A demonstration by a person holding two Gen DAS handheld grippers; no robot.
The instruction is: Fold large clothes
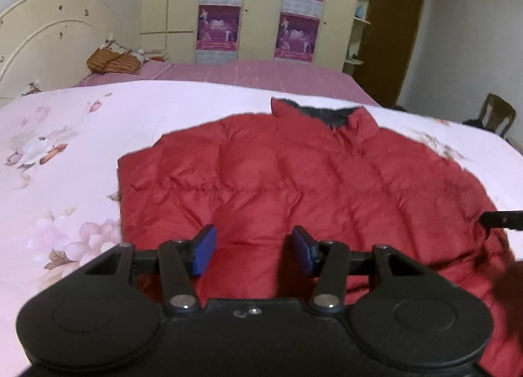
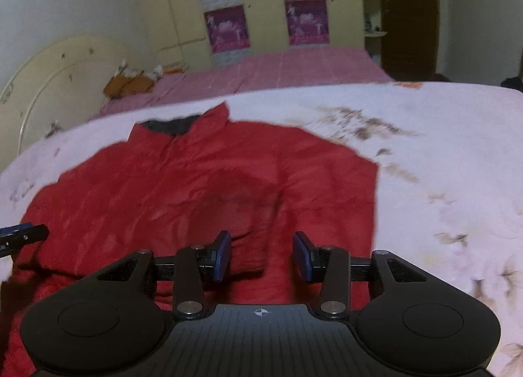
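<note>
The red jacket [image 1: 278,174] lies flat on the floral quilt [image 1: 65,148] at the near edge of the bed, collar [image 1: 327,113] toward the far side. Over its hem the left gripper [image 1: 254,251] and right gripper [image 2: 261,254] hover, fingers spread, pinching nothing. Beyond: pink sheet [image 1: 261,73], headboard [image 1: 42,37], wardrobe [image 1: 261,1], chair [image 1: 497,115].

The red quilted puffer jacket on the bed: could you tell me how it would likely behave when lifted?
The red quilted puffer jacket probably droops limply, given its creased fabric. Its puffy quilting suggests lightness for its bulk. The shell may be slippery.
</note>
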